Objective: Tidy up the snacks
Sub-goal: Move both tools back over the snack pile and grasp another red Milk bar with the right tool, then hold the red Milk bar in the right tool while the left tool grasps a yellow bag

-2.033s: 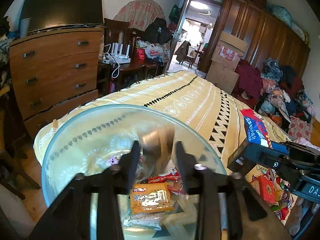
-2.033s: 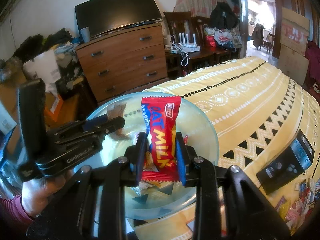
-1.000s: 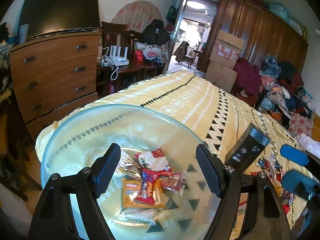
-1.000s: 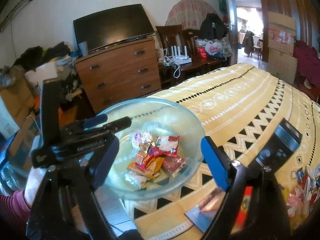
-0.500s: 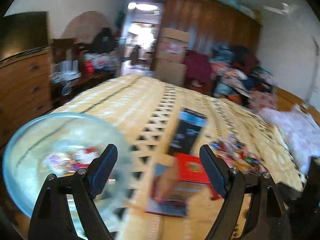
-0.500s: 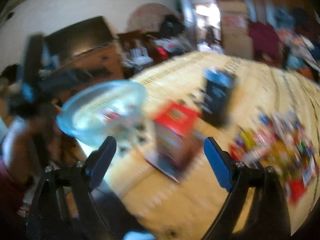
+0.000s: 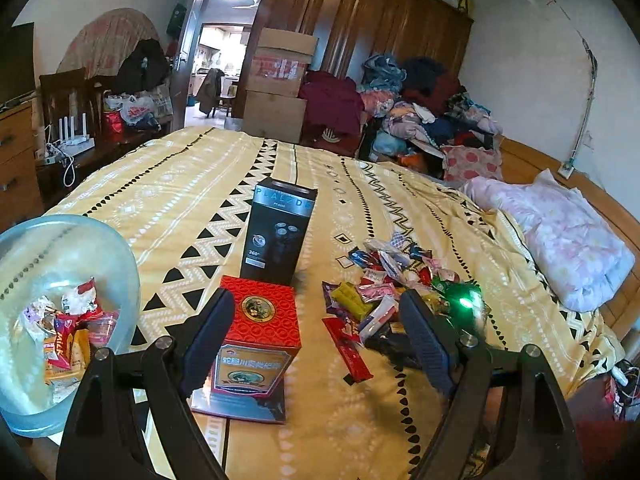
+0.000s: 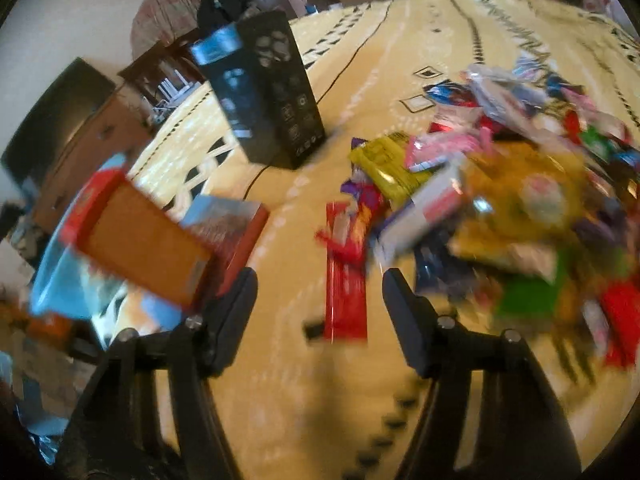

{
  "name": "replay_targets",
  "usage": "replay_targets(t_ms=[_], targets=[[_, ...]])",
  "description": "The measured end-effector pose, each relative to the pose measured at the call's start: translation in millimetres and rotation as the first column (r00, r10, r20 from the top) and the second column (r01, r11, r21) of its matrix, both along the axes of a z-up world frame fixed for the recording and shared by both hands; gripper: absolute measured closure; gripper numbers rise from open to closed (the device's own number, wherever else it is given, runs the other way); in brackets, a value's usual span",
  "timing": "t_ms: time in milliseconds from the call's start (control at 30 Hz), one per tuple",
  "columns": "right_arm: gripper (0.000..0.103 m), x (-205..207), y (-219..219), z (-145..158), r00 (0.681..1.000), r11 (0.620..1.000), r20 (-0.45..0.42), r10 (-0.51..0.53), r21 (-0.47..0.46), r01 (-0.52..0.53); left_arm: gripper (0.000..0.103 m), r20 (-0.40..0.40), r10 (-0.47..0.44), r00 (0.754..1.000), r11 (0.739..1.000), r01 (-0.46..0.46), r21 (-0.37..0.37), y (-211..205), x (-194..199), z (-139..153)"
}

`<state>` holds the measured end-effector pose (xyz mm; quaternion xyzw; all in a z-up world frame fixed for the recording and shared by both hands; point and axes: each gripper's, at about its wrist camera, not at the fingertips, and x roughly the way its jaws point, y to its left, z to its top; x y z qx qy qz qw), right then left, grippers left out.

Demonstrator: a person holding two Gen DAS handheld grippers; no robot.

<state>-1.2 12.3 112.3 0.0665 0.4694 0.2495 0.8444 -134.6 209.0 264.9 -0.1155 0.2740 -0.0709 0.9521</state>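
Right wrist view, blurred: the right gripper hangs over a long red bar lying flat on the yellow bed at the near edge of the snack pile; its jaws have just been closing yet stand apart, the bar below their gap, ungripped. The left gripper is released and empty. The glass bowl, far left, holds several wrapped snacks.

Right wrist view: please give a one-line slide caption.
Open right gripper above a red bar beside the snack pile.
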Motion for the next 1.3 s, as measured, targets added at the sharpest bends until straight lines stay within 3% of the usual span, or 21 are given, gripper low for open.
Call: replay_targets(t_ms=[200,267,300,333,567,700,767,933,1000,1100,1300], targets=[[0.038,59.2,36.3,-28.6,0.999,0.99,-0.018,0.027,-0.138,-0.029,0.018,-0.011,-0.005,1.0,1.0,0.005,0.001,-0.2,7.2,-5.9],[0.066,68.4,40.4,-46.3,0.999,0.977,-0.033,0.035,-0.209,-0.041,0.018,-0.019,-0.016,1.0,1.0,0.017,0.006,-5.0,8.3,-8.5],[0.071,68.5,37.7,-55.1,0.998,0.976,-0.051,0.038,-0.214,-0.048,0.018,-0.022,-0.024,0.999,1.0,0.024,0.006,-7.5,9.0,-10.4],[0.077,63.2,33.2,-58.0,0.997,0.98,-0.06,0.043,-0.192,-0.053,0.018,-0.025,-0.031,0.999,0.999,0.031,0.007,-9.8,9.3,-12.0],[0.078,-30.5,15.4,-52.1,0.982,0.966,-0.073,0.174,-0.182,-0.185,0.018,-0.037,-0.065,0.997,0.998,0.065,0.001,-24.7,10.5,-21.4],[0.078,-79.7,-38.7,-32.7,0.996,0.992,-0.045,0.082,-0.096,-0.086,0.018,-0.053,-0.103,0.993,0.995,0.103,0.001,-41.8,5.4,-27.0],[0.078,-96.5,-68.5,-24.6,1.0,0.995,-0.021,0.013,-0.095,-0.015,0.018,-0.076,-0.151,0.986,0.988,0.152,0.001,-58.8,4.5,-34.0],[0.078,-118.0,-136.3,-20.2,0.994,0.988,-0.016,-0.106,-0.115,0.104,0.018,-0.167,-0.309,0.936,0.951,0.302,-0.062,-107.3,30.6,-75.3],[0.078,-123.4,-155.7,-16.8,0.991,0.986,-0.014,-0.136,-0.098,0.134,0.018,-0.191,-0.391,0.9,0.92,0.382,-0.082,-128.3,55.4,-97.7],[0.078,-123.5,-170.3,-11.5,0.985,0.984,-0.013,-0.169,-0.064,0.168,0.018,-0.215,-0.49,0.845,0.869,0.494,-0.037,-162.7,94.0,-123.4],[0.077,-121.0,-191.6,-5.0,0.98,0.979,-0.013,-0.201,0.013,0.201,0.018,-0.231,-0.551,0.802,0.822,0.569,0.012,-217.6,165.7,-145.8]])
